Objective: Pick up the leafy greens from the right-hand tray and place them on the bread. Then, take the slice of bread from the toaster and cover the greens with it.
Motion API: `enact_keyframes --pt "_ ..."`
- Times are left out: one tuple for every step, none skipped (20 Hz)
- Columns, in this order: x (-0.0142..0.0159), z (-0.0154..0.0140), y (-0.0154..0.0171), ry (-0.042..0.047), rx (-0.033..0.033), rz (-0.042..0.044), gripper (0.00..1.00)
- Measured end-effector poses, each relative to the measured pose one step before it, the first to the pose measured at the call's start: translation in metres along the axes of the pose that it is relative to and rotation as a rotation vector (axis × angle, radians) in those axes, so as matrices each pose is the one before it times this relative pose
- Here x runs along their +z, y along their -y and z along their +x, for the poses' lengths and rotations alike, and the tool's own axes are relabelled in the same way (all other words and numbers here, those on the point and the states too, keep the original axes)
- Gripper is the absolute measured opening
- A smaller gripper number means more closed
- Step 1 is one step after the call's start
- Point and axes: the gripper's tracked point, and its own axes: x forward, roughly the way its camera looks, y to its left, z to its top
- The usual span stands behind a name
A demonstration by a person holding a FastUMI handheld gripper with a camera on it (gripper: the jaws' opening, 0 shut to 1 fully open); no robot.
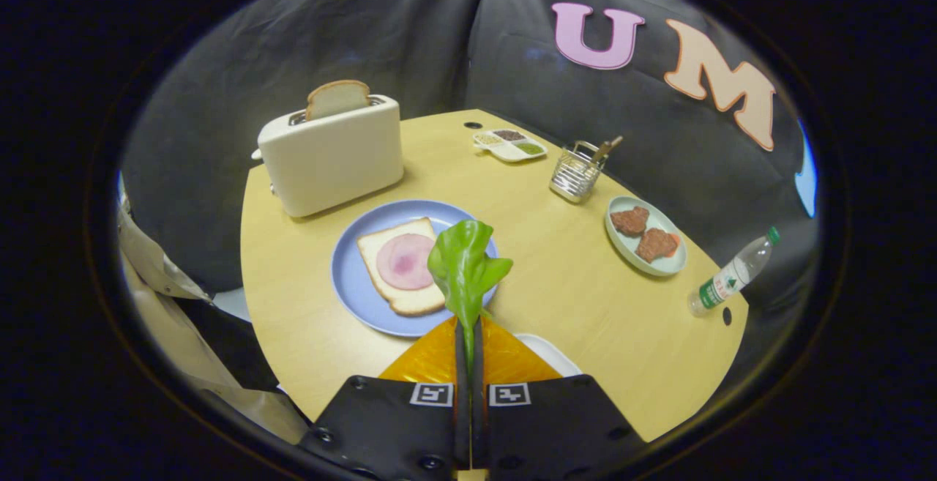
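My gripper is shut on the stem of a leafy green, which stands up from the fingertips above the table. Just beyond and left of the leaf lies a blue plate with a slice of bread on it, and a round pink slice of ham rests on that bread. Farther back on the left stands a cream toaster with a second bread slice sticking up out of its slot. A white tray edge peeks out right of the fingers.
The round wooden table also carries a green plate with two meat patties, a wire utensil holder, a divided condiment dish at the back, and a plastic water bottle lying by the right edge.
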Motion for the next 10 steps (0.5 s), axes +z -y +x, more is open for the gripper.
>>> enact_keyframes --pt "0.00394 0.00235 -0.00555 0.00093 0.00477 -0.00657 0.05" --pt "0.0041 0.00216 -0.00475 0.00014 0.00582 -0.00705 0.05" --pt "0.00289 0.00326 -0.00515 -0.00094 0.00586 -0.00657 0.06" --pt "0.00348 0.00254 -0.00404 -0.00053 0.00539 -0.00619 0.06" --pt "0.00243 0.00317 -0.00474 -0.0012 0.0053 -0.00377 0.06" --pt "0.00334 0.00326 -0.00412 -0.00031 0.00739 -0.00318 0.06" --pt "0.00258 0.00456 -0.00419 -0.00045 0.00656 -0.00389 0.06" --pt "0.00216 0.00472 -0.00328 -0.00223 0.00645 -0.00373 0.06" --pt "0.00209 0.00409 -0.00396 -0.00212 0.00629 -0.00344 0.06" --pt "0.00227 0.0039 -0.00367 -0.00424 0.00735 -0.0026 0.06"
